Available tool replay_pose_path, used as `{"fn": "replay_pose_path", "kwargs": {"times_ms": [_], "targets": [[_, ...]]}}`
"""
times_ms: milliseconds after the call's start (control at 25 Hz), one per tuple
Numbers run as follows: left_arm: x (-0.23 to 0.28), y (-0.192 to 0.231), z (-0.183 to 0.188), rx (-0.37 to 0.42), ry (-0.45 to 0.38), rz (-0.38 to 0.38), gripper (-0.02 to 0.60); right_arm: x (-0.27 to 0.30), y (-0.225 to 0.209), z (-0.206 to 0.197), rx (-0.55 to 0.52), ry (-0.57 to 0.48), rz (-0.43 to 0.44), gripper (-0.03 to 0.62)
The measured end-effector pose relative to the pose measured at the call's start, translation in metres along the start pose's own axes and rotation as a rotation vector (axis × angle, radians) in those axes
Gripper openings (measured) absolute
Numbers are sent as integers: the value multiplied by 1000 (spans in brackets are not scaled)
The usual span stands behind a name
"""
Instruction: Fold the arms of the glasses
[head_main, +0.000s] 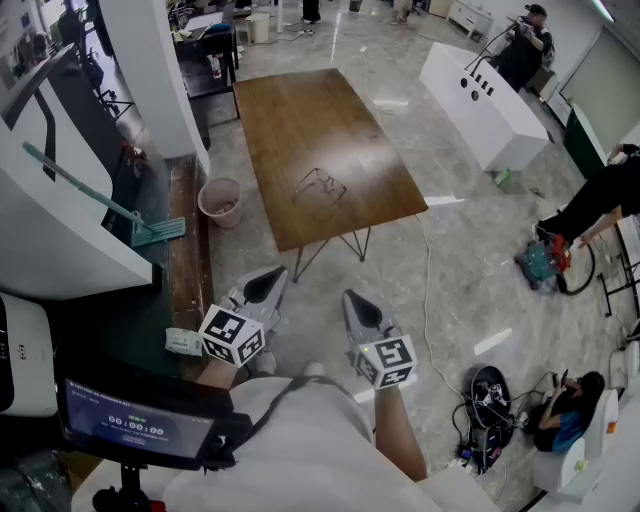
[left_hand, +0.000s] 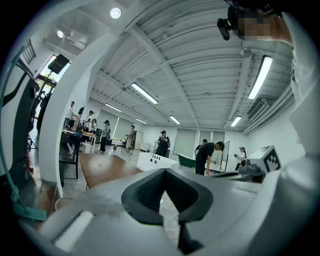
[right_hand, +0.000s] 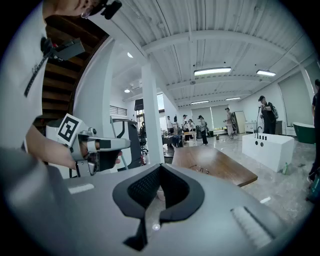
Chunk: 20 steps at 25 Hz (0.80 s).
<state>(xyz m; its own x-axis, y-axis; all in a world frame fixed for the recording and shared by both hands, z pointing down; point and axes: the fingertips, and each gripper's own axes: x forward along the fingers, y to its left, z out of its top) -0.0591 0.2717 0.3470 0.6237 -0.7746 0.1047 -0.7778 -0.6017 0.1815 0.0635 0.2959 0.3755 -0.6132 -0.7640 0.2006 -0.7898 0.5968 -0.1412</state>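
Head view: glasses (head_main: 320, 187) lie near mid table (head_main: 290, 110), toward its near end, arms look open. L gripper (head_main: 264, 284) & R gripper (head_main: 360, 306) are held side by side close to the person's body, short of the table edge, well apart from the glasses.

L gripper view: L gripper (left_hand: 167, 194) fingers pressed together, nothing between; table (left_hand: 105, 167) ahead, glasses too small to make out.

R gripper view: R gripper (right_hand: 157, 192) fingers pressed together, nothing pinched; glasses (right_hand: 200, 169) on table (right_hand: 225, 170) far beyond the tips, slightly right
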Motion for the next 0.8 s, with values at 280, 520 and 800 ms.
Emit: {"fn": "replay_pose_path", "kwargs": {"times_ms": [280,520,800], "targets": [[2,4,4,12,1,14,6,6,-1,4,-5,2,6,3],[15,-4,-1,19,12,38,5,1,-13,0,10,13,50,3],[31,-21,-20,29,41,34,5,-8,-31,-20,13,35,87,5]]}}
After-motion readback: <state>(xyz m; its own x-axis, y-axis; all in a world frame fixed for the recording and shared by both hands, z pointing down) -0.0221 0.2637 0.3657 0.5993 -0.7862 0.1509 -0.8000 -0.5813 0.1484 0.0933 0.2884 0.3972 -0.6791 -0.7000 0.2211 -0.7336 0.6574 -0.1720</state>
